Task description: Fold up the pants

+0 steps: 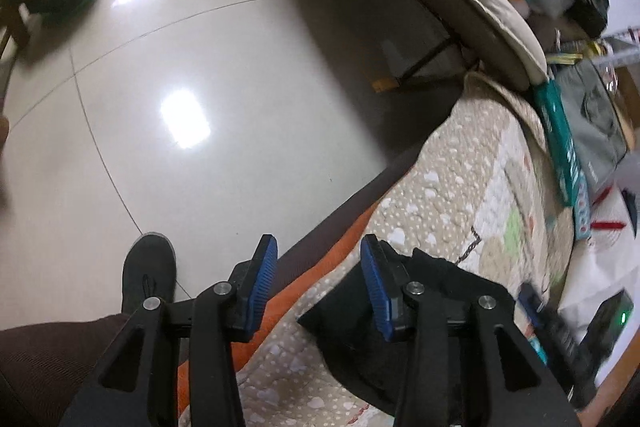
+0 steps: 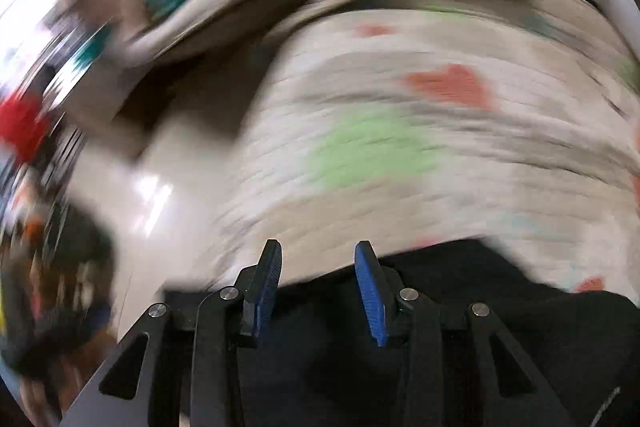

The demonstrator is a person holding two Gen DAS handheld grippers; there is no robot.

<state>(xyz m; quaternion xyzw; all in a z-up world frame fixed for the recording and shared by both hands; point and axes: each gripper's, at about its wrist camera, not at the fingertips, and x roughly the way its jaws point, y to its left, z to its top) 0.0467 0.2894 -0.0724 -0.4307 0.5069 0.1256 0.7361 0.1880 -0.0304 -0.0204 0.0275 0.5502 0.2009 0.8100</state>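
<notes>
Left tool (image 1: 318,281): one, blue pads spread wide, holding nothing, poised over the quilt's edge.
Right tool (image 2: 318,285): one, spread wide, empty, above the pants.
Pants (image 1: 360,339): one black pair, lying on the quilt.
Quilt (image 1: 460,187): one, patterned, under the pants.
Shoe (image 1: 148,271): one, on the floor (image 1: 200,67) beside the quilt.
Right view: blurred.

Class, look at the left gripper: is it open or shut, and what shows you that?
Open. The left gripper shows a wide gap between its blue pads, with nothing held; the black pants lie beneath.
</notes>
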